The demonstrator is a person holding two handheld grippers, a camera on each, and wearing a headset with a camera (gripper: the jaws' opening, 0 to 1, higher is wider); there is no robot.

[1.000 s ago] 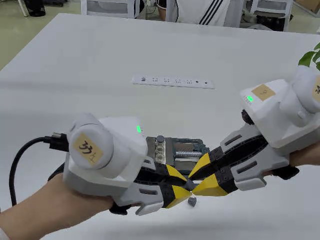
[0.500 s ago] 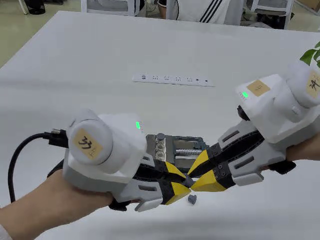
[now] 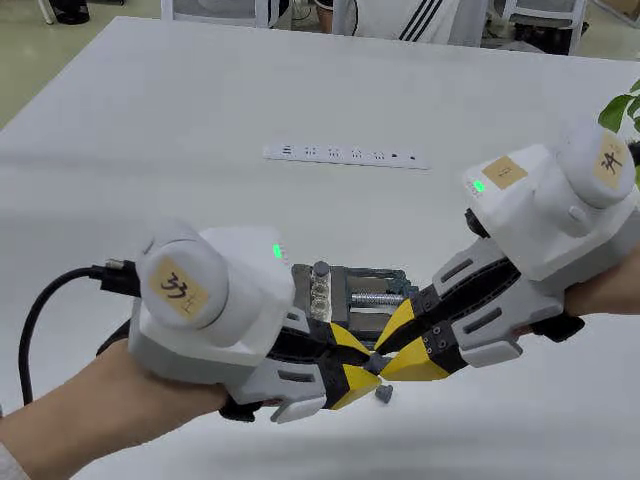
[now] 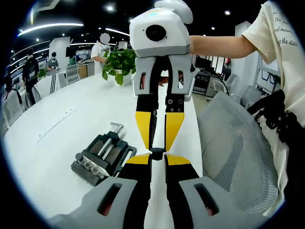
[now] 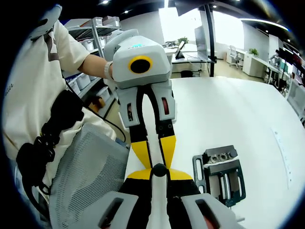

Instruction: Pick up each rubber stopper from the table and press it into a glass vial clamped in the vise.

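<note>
Wide white surface here, with a power strip lying toward its far edge. Past that edge there are chairs and a seated person in a striped top. Pale green floor shows off the far-left corner. A leafy plant sits at the right edge and a grey mesh chair at the near edge. Overhead, strip lights glow on a dark ceiling. Shelves and more desks stand behind.

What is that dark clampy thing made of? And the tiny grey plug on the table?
The dark grey vise looks like painted metal; its bare threaded screw shines. The small grey stopper on the white table looks like matte rubber, dull, though it's too small to be sure.
</note>
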